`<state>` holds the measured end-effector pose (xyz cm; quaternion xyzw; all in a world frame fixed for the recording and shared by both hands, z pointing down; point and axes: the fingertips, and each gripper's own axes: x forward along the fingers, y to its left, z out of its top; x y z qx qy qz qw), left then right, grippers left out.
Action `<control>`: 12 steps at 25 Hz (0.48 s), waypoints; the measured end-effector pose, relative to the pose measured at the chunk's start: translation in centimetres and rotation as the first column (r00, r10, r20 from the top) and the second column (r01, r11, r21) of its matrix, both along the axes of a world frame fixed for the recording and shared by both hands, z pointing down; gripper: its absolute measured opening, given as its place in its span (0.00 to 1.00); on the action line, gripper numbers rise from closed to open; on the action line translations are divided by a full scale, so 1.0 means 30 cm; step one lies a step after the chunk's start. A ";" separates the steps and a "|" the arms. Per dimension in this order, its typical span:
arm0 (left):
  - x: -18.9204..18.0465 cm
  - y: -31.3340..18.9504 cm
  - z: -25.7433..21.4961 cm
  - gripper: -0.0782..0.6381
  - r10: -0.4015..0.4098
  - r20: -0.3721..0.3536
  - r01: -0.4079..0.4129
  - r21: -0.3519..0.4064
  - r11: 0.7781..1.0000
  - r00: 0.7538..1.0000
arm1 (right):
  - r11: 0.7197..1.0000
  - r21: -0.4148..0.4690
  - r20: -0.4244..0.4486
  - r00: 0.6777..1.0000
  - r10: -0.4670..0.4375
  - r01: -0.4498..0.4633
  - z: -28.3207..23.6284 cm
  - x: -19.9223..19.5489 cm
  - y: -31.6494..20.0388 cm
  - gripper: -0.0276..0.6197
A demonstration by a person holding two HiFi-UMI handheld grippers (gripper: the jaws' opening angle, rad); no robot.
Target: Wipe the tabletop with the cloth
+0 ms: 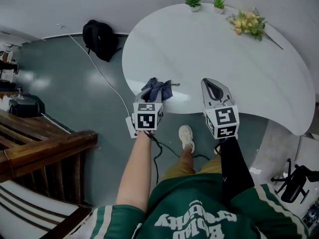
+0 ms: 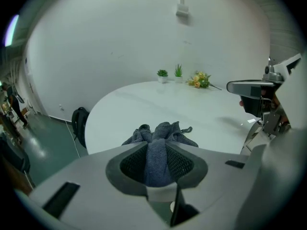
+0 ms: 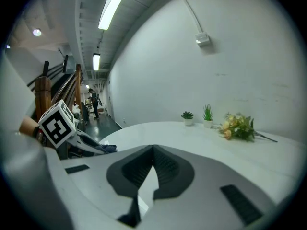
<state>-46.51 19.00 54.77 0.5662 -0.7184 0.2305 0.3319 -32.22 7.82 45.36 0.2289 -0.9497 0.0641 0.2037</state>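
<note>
The cloth [image 1: 156, 89], a dark blue-grey bunch, sits at the near left edge of the white table [image 1: 224, 54], pinched in the left gripper [image 1: 155, 95]. In the left gripper view the cloth [image 2: 162, 134] fills the gap between the two pads and spills out past their tips in folds. Whether it presses on the tabletop cannot be told. The left forearm [image 1: 137, 168] is bare and reaches forward and down, with the marker cube [image 1: 147, 116] just ahead of the wrist and the jaws pointing away from the person. The right gripper [image 1: 213, 82] is held alongside, apart from the left, over the same near edge. Its arm wears a black sleeve [image 1: 234, 166] and also stretches forward. In the right gripper view that gripper [image 3: 153, 148] has its pads meeting at the tips with nothing between them. At the table's far side stand two small potted plants [image 1: 193, 2] near a spray of flowers [image 1: 247, 23]. A black backpack [image 1: 101, 39] lies on the floor left of the table, with a cable [image 1: 104, 76] running past it, and a wooden rail [image 1: 45, 148] shows at the left.
</note>
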 end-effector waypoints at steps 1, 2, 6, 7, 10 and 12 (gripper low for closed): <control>-0.026 0.027 0.001 0.26 -0.014 0.003 0.014 -0.004 1.000 1.000 | 1.000 0.001 0.000 1.000 -0.013 0.013 -0.002 -0.021 0.015 0.05; -0.051 0.054 0.002 0.26 -0.029 0.005 0.029 -0.007 1.000 1.000 | 1.000 0.004 -0.001 1.000 -0.025 0.026 -0.006 -0.040 0.029 0.05; -0.132 0.136 0.004 0.26 -0.088 0.008 0.088 -0.011 0.996 0.996 | 0.998 0.021 -0.004 0.998 -0.061 0.061 -0.032 -0.094 0.066 0.05; -0.143 0.148 0.004 0.26 -0.097 0.011 0.097 -0.012 0.995 0.995 | 0.998 0.026 -0.004 0.998 -0.063 0.063 -0.040 -0.097 0.071 0.05; -0.149 0.159 0.002 0.26 -0.104 0.026 0.104 -0.015 0.994 0.994 | 0.998 0.032 -0.007 0.999 -0.054 0.054 -0.058 -0.074 0.073 0.05; -0.137 0.148 -0.028 0.25 -0.095 0.037 0.095 -0.001 0.996 0.995 | 0.999 0.033 -0.009 0.999 -0.036 0.036 -0.070 -0.041 0.063 0.05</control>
